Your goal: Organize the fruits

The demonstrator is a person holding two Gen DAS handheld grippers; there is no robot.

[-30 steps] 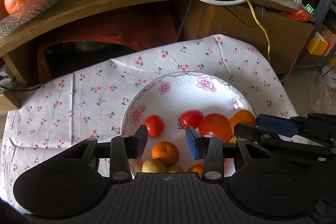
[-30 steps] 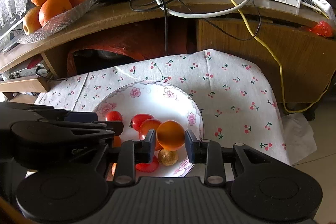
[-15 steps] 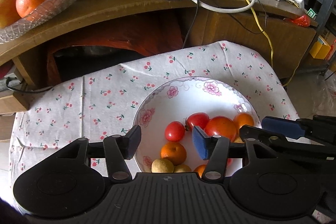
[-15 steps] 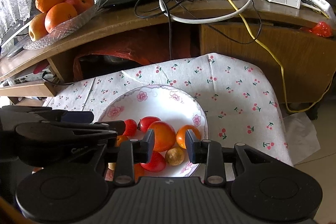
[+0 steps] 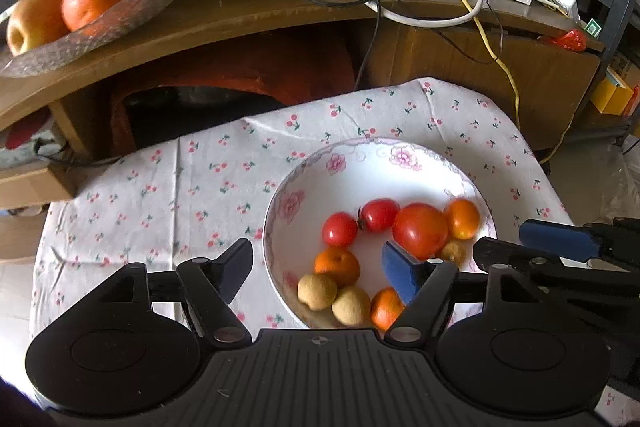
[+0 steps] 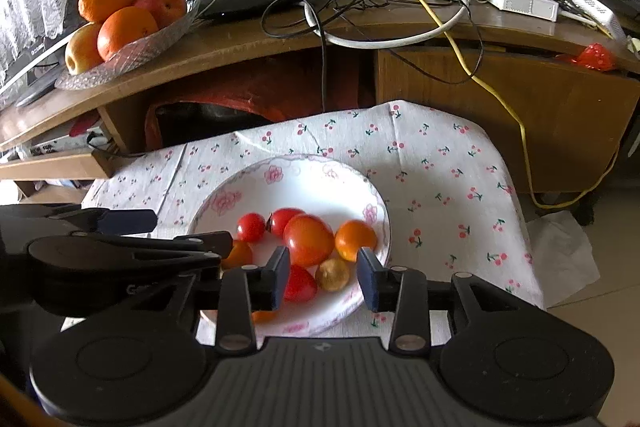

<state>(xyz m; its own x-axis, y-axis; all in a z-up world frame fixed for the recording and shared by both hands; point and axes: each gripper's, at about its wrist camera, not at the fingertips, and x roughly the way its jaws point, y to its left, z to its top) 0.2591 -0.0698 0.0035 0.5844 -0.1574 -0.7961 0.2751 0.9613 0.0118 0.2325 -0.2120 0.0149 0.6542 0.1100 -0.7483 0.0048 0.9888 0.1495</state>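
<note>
Both grippers hover empty over the bowl (image 6: 376, 211) at lower centre: right gripper (image 6: 322, 277) spread narrowly, nearest the orange (image 6: 355, 239); left gripper (image 5: 316, 269) wide.

Reds and oranges glowing in a pink-flowered white bowl (image 5: 340, 167)

A white cloth (image 5: 180, 195) is showing red cherry sprigs; at the bowl's 6 o'clock tan fruits (image 5: 317, 291) are sitting, red tomatoes (image 5: 420, 230) at 3 o'clock; blue pads are lining black fingers (image 5: 400, 275).
</note>
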